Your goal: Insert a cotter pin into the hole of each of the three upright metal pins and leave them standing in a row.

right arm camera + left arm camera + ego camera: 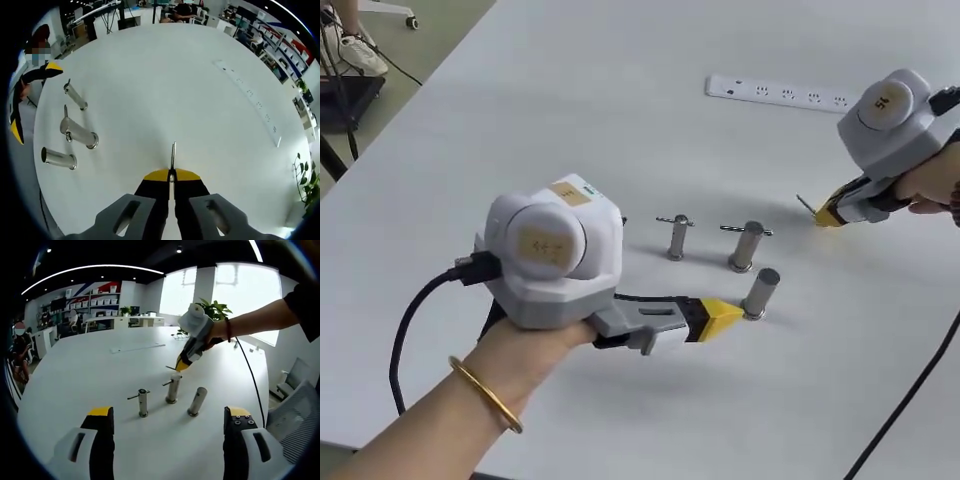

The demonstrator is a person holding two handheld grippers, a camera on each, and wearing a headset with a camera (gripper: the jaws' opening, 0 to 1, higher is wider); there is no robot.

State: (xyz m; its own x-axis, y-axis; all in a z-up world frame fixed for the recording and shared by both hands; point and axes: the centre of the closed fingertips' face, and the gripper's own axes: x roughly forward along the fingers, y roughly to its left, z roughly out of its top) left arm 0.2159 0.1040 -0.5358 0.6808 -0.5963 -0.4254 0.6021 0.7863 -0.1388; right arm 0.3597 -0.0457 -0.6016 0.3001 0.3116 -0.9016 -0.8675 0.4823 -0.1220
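- Holding a cotter pin [173, 155] clenched between the right gripper's [172, 176] fingers, I have it above the desk [570, 120], well apart from the three upright metal pins.
- My left gripper [720, 318] is low, its fingers released and spread wide, grasping nothing; its yellow tips sit just beside the bare pin [760, 292].
- Beyond it, the left pin [678, 238] and the middle pin [747, 246] each carry a cotter pin crosswise through the top.
- A power strip [780, 93] lies farther back.
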